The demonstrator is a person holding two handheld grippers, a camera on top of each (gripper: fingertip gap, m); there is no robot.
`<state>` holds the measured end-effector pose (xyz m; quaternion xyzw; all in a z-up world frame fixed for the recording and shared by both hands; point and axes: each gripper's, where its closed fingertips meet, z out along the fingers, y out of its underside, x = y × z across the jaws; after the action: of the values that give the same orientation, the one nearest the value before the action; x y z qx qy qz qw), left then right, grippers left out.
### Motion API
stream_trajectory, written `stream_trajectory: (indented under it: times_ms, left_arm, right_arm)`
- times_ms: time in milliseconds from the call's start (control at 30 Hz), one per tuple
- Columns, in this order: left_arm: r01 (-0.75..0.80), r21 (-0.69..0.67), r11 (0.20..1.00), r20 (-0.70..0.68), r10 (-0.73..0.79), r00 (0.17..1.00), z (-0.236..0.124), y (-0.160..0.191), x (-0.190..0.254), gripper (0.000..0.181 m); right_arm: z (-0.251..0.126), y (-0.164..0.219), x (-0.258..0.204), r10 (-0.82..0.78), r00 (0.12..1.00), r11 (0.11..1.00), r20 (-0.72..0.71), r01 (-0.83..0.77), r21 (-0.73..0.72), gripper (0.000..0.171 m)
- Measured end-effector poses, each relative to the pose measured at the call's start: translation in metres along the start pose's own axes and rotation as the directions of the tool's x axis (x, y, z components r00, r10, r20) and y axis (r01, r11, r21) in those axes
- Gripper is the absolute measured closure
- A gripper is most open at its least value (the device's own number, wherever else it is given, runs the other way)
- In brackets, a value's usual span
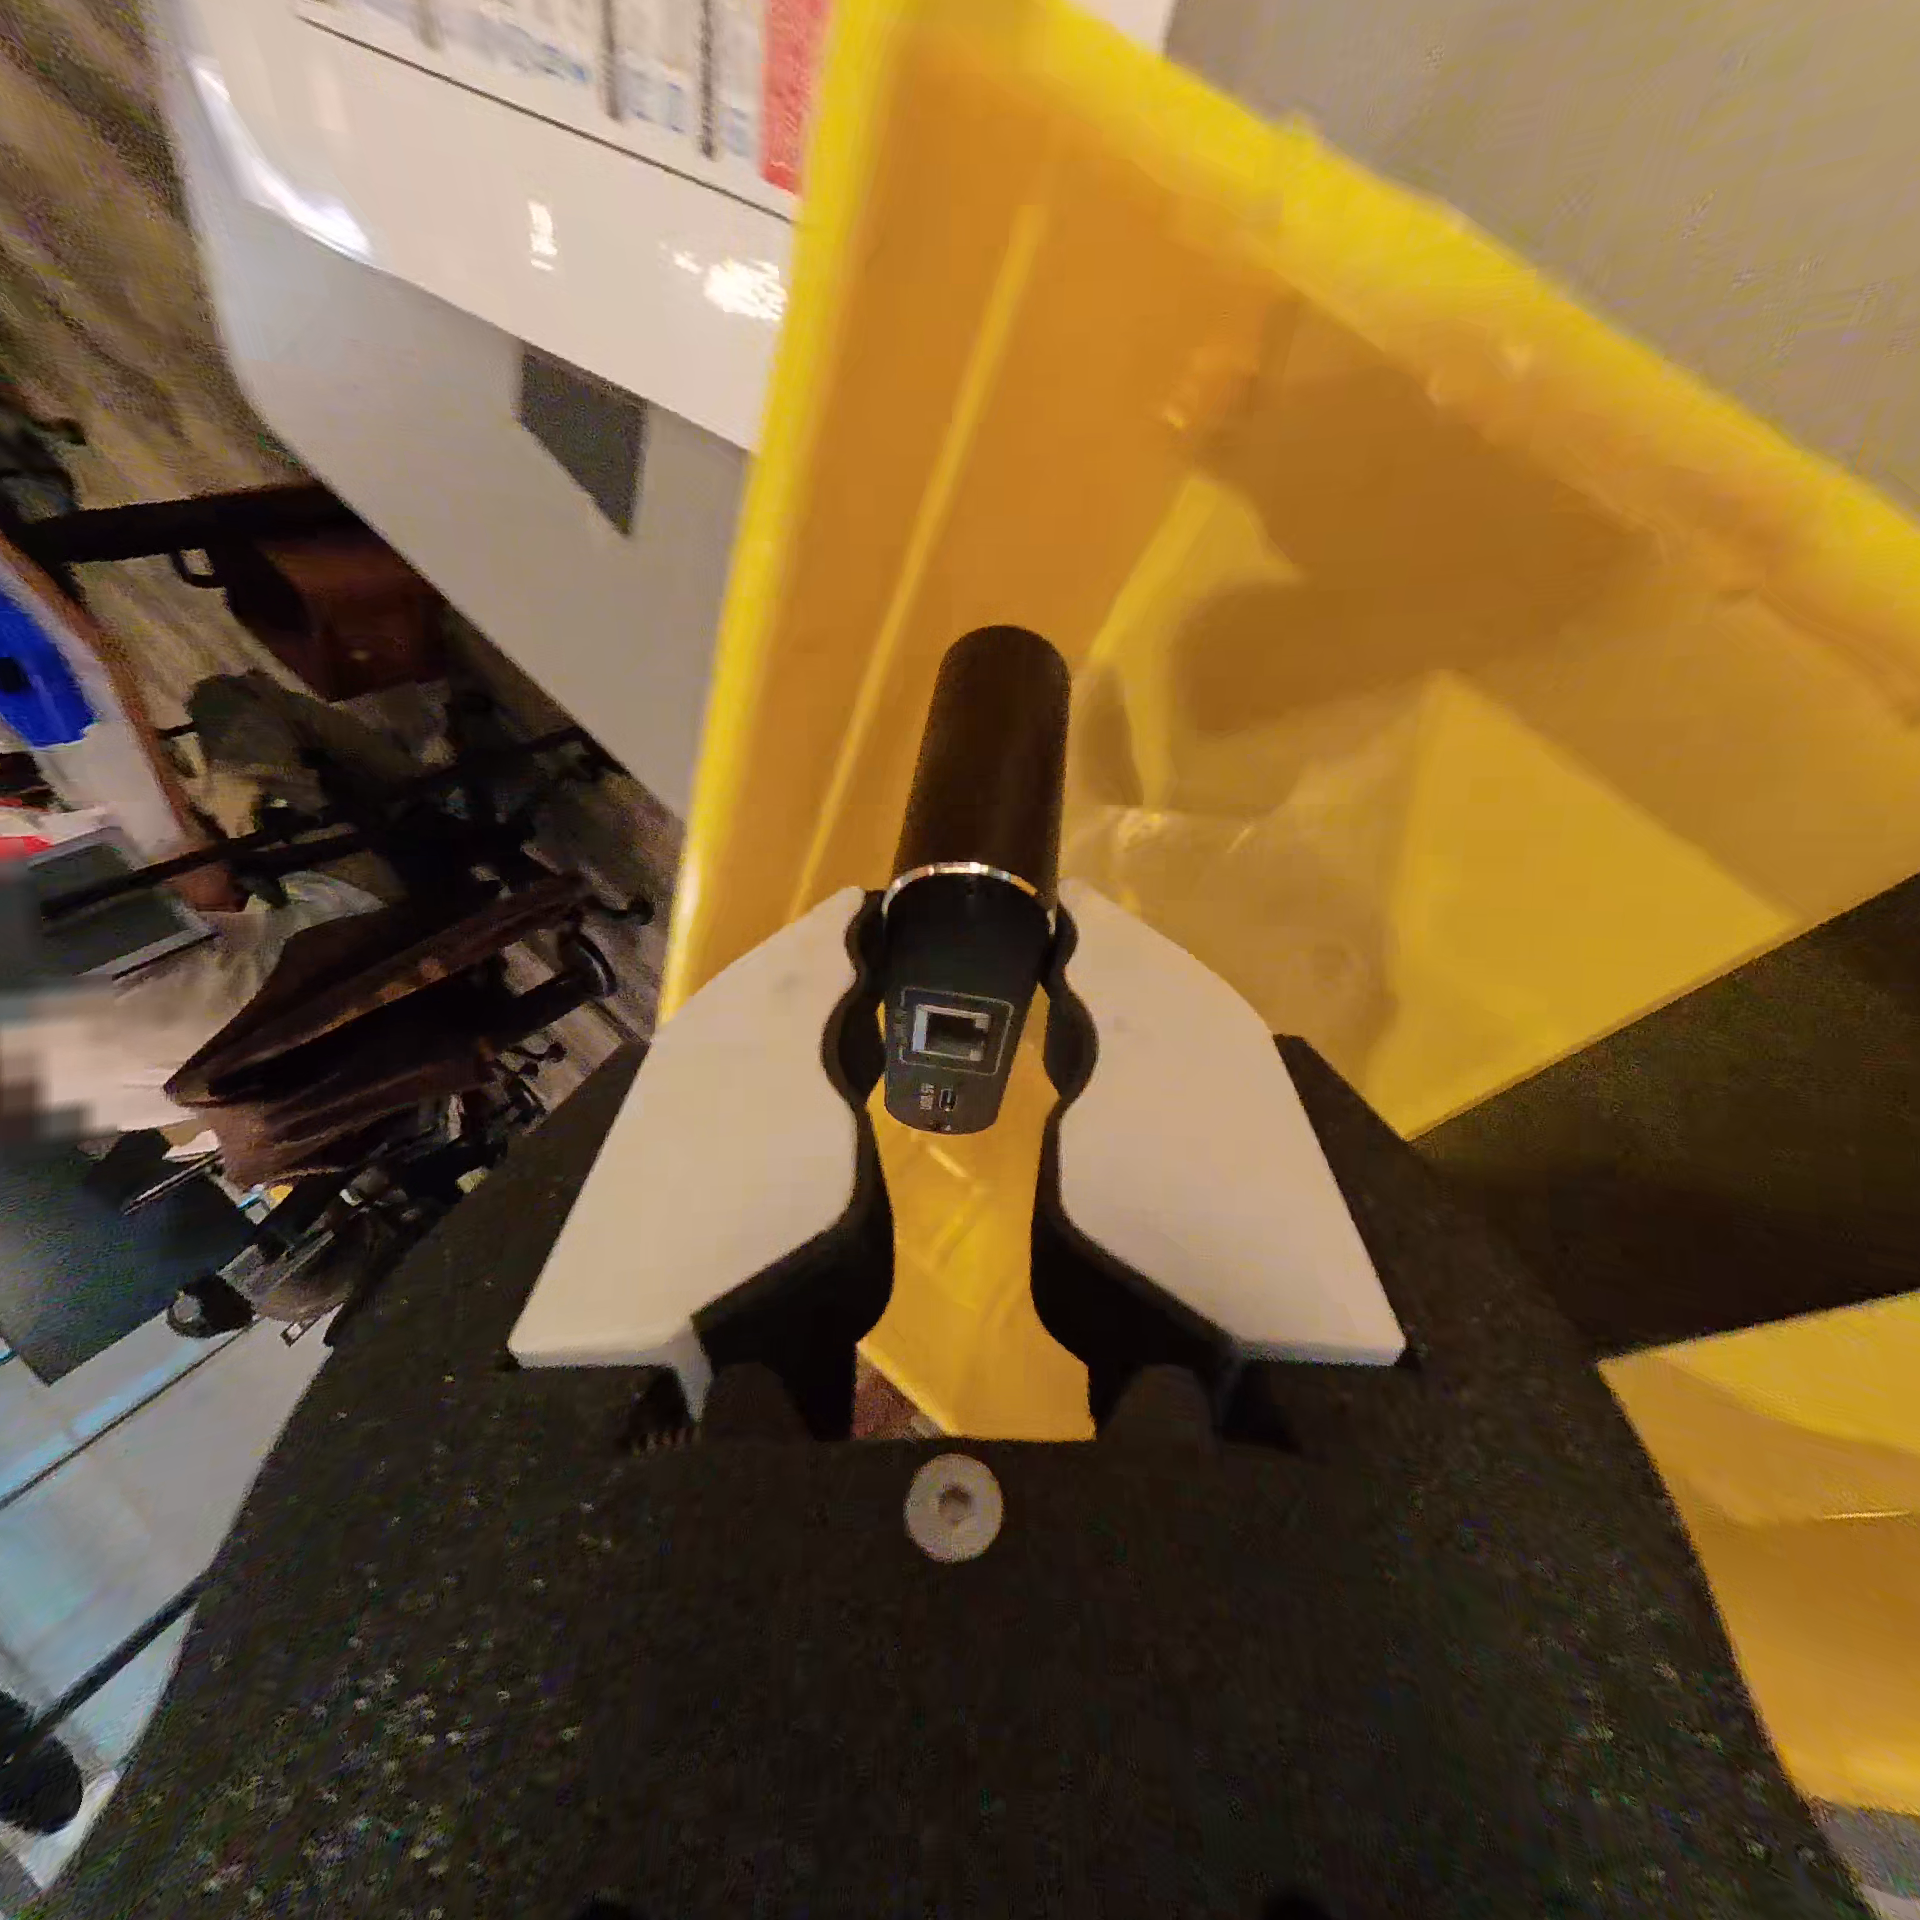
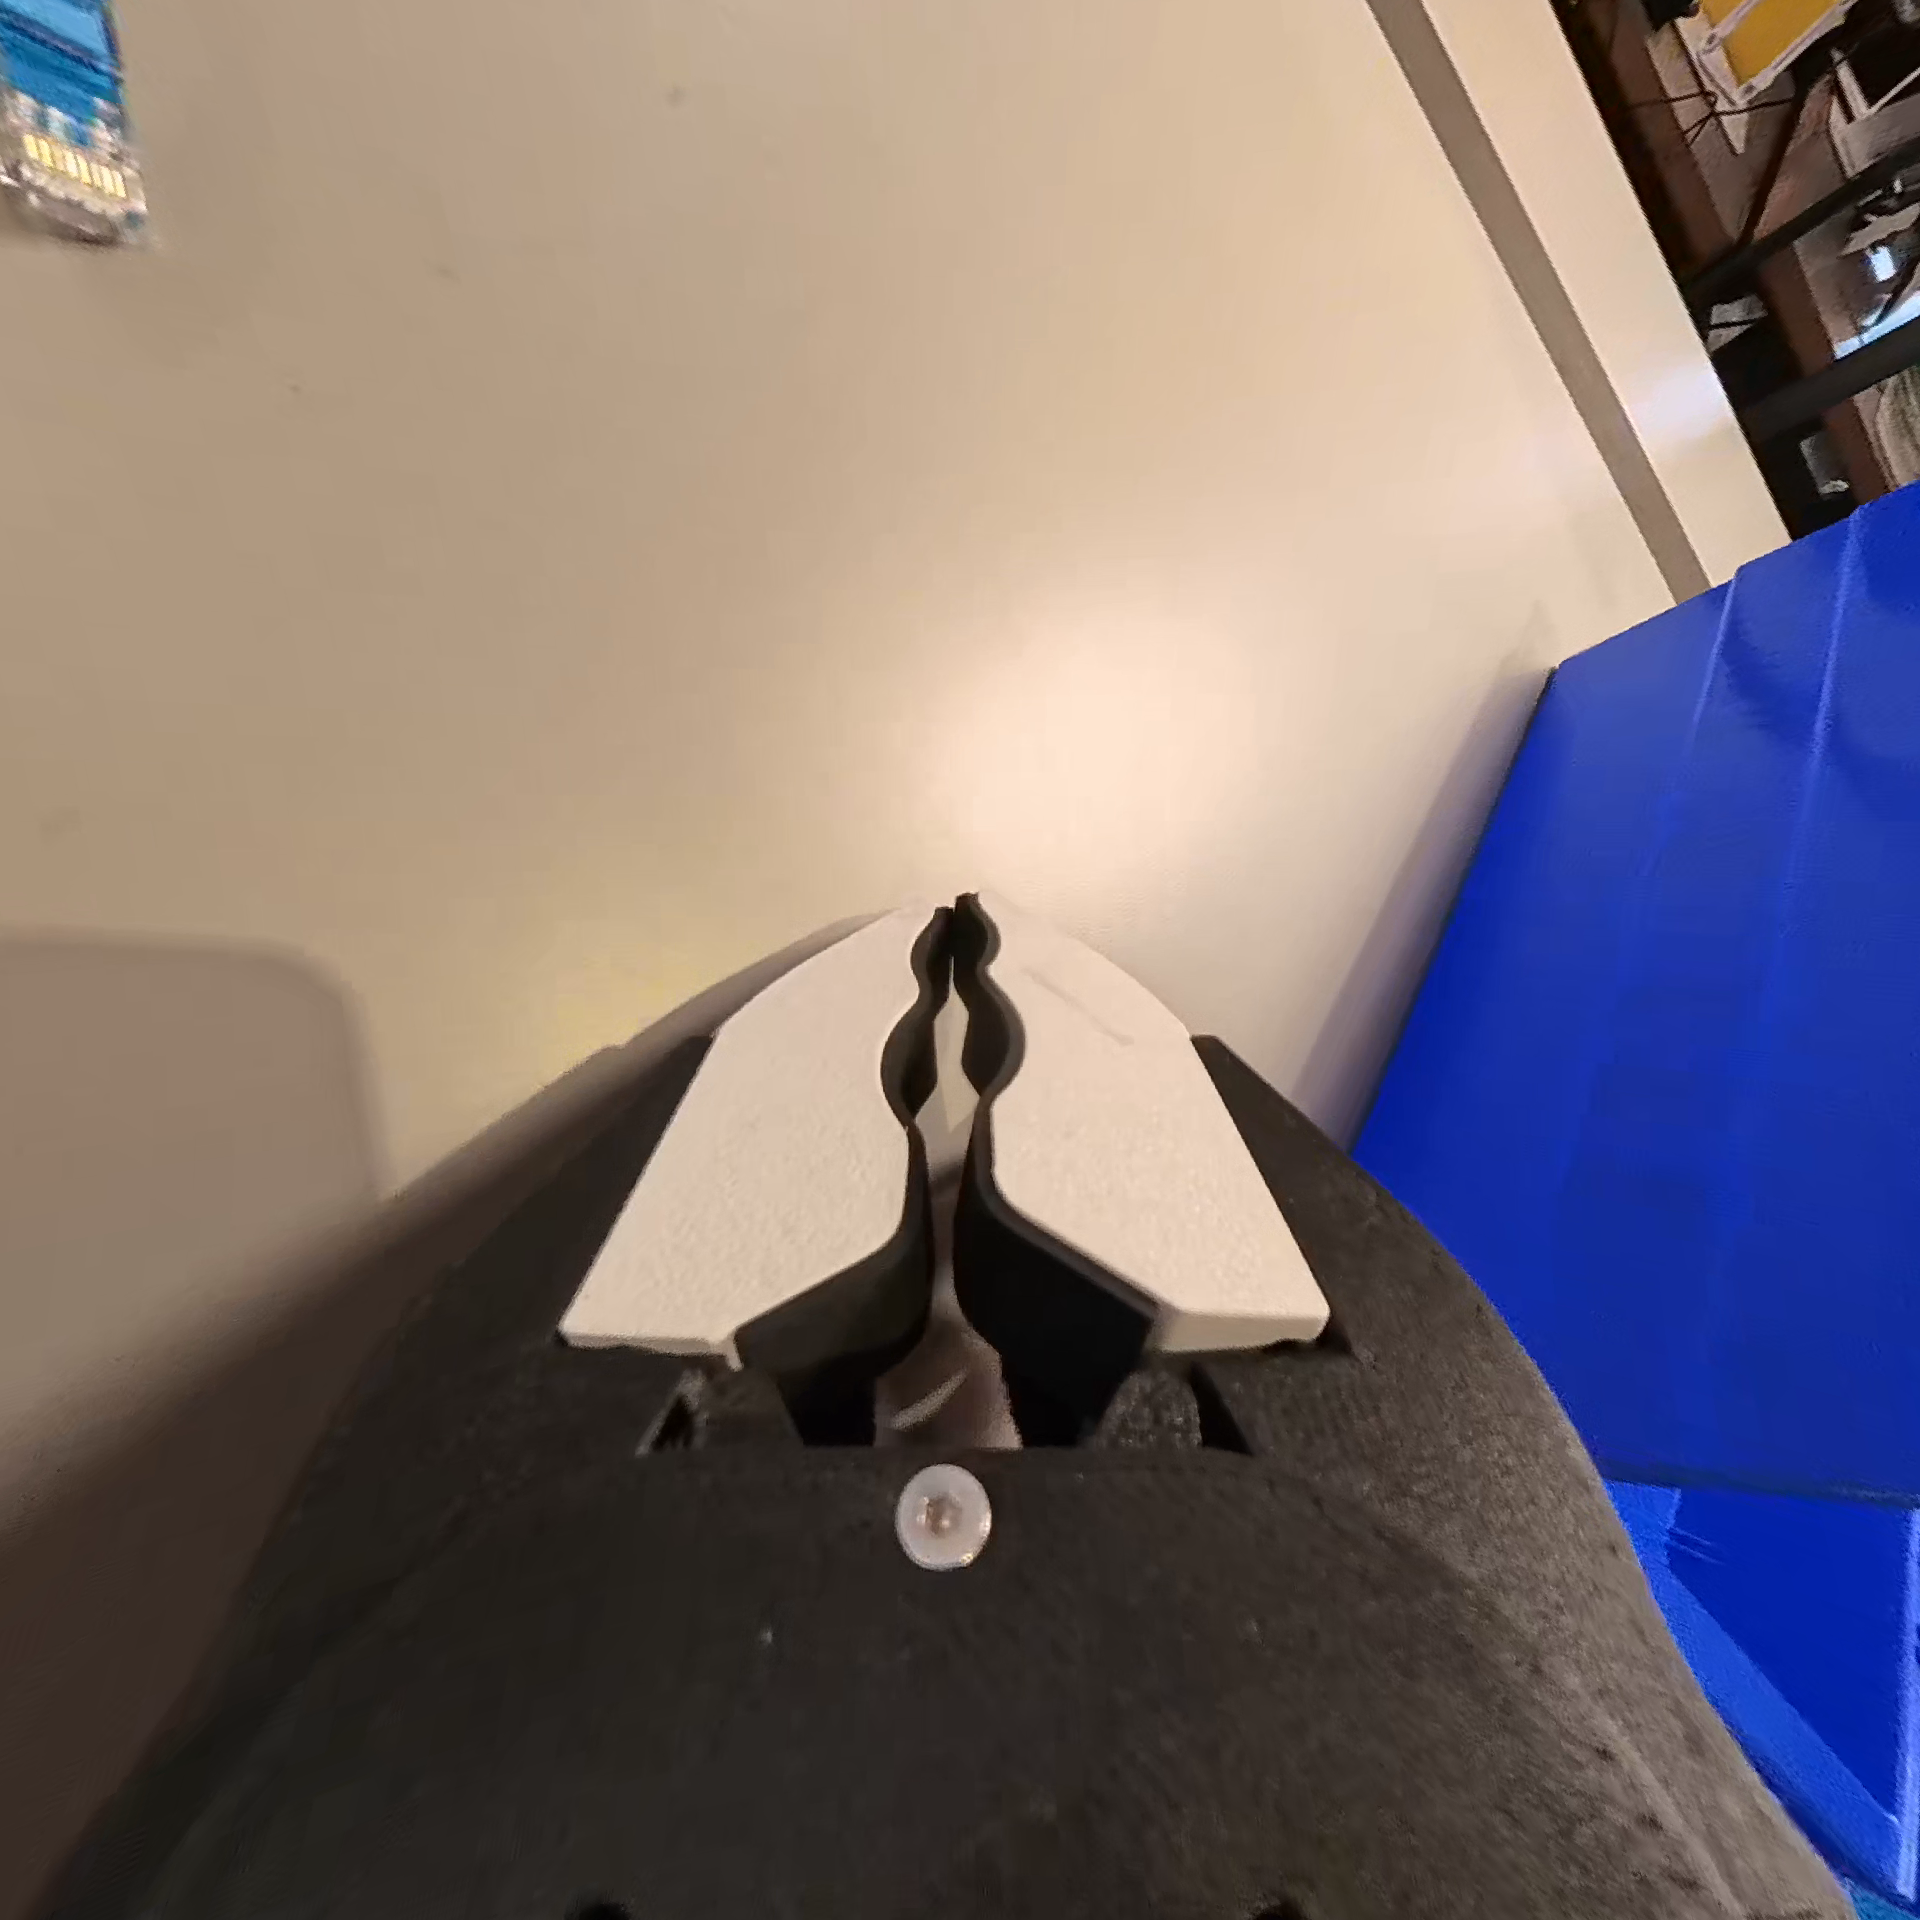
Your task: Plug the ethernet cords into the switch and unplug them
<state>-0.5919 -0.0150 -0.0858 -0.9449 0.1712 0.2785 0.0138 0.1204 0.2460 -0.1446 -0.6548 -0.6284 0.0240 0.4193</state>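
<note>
Left gripper (image 1: 956,1013) first: black body fills the bottom of my left wrist view, white fingers (image 1: 727,1122) clamped on a black cylindrical device (image 1: 982,831). That device carries the ethernet port (image 1: 954,1036), so I'm calling it the switch. Long axis runs straight along my fingers, away from the camera. Port end faces back at the lens, with a smaller socket just below it; the plain rounded end points forward, toward a yellow translucent bin (image 1: 1299,582). A silver ring circles the body right where the fingertips pinch it. Behind the switch the bin stands tilted, blurred. White glossy cabinet (image 1: 468,343) to the left, dark cluttered furniture below that.

Right gripper (image 2: 956,935): fingers pressed together, tips touching, nothing between them. It points at a bare cream wall (image 2: 727,468). Blue sheet-like thing (image 2: 1662,1039) at the right edge, shelving beyond it in the top corner. Small blue connector-like object (image 2: 68,125) top left, blurred, can't say what it is.
</note>
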Motion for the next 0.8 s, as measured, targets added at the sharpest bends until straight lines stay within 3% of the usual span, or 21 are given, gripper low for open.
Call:
stream_trajectory:
  times_ms: [33,167,233,333,467,567,667,800]
  left_arm:
    - [0.025,0.034,0.999,0.048,-0.027,0.999,-0.018,-0.006,-0.009,0.153]
    - [0.105,0.358,0.928,0.152,-0.169,0.974,-0.118,-0.066,-0.016,0.154]
    - [0.104,0.590,0.801,0.077,-0.184,0.980,-0.173,-0.117,0.013,0.154]
    - [0.196,0.831,0.521,-0.153,-0.125,0.980,-0.241,-0.192,0.083,0.154]
    - [0.405,0.882,0.241,-0.440,0.108,0.892,-0.295,-0.272,0.201,0.154]
    - [0.537,0.839,0.093,-0.535,0.325,0.780,-0.330,-0.306,0.286,0.154]
    - [0.577,0.817,0.010,-0.519,0.447,0.728,-0.350,-0.318,0.349,0.155]
    - [0.504,0.863,-0.036,-0.423,0.493,0.760,-0.355,-0.318,0.392,0.155]
  right_arm:
    - [0.000,0.000,0.000,0.006,1.000,1.000,0.006,-0.006,0.005,0.171]
    - [0.002,-0.006,-0.002,0.008,1.000,0.999,0.025,-0.009,0.031,0.168]
    - [0.004,-0.016,-0.008,0.001,0.999,0.998,0.044,-0.003,0.059,0.163]
    - [0.007,-0.044,-0.022,0.003,0.997,0.990,0.077,-0.014,0.138,0.156]
    - [-0.003,-0.100,-0.041,0.060,0.991,0.931,0.122,-0.100,0.351,0.154]
    - [-0.025,-0.135,-0.053,0.113,0.969,0.822,0.219,-0.215,0.528,0.146]
    - [-0.059,-0.153,-0.061,0.088,0.944,0.675,0.319,-0.292,0.678,0.140]
    - [-0.087,-0.156,-0.067,0.020,0.888,0.566,0.460,-0.389,0.727,0.125]
